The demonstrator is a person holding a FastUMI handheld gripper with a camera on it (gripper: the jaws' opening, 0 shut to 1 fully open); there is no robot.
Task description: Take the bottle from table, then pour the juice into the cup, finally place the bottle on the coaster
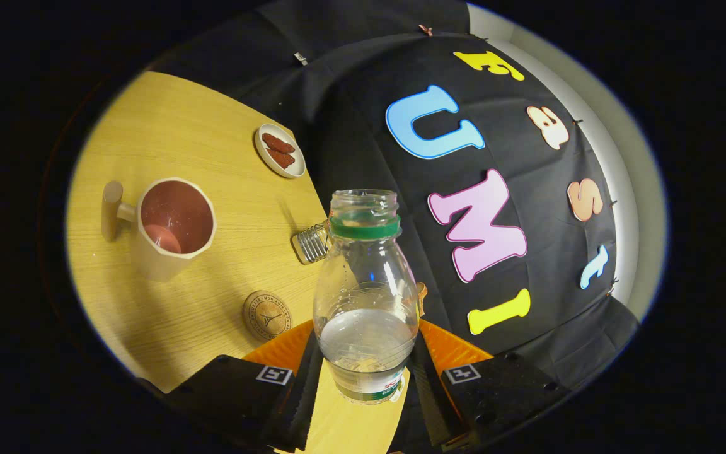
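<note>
My gripper (pixel 366 388) is shut on a clear plastic bottle (pixel 366 296), both fingers pressing on its lower body. The bottle has no cap, a green ring round its neck and a little clear liquid in its lower part. The whole view is tilted, so the table leans. A cream mug (pixel 174 227) with a reddish inside and a side handle stands on the wooden table (pixel 167 139), beyond and left of the fingers. A round cork coaster (pixel 266 315) lies on the table just left of the bottle, close to the left finger.
A small white dish (pixel 280 150) with two brown pieces sits farther off near the table's edge. A small ribbed glass (pixel 312 243) stands next to the bottle's neck. The black booth cloth hangs behind and to the right.
</note>
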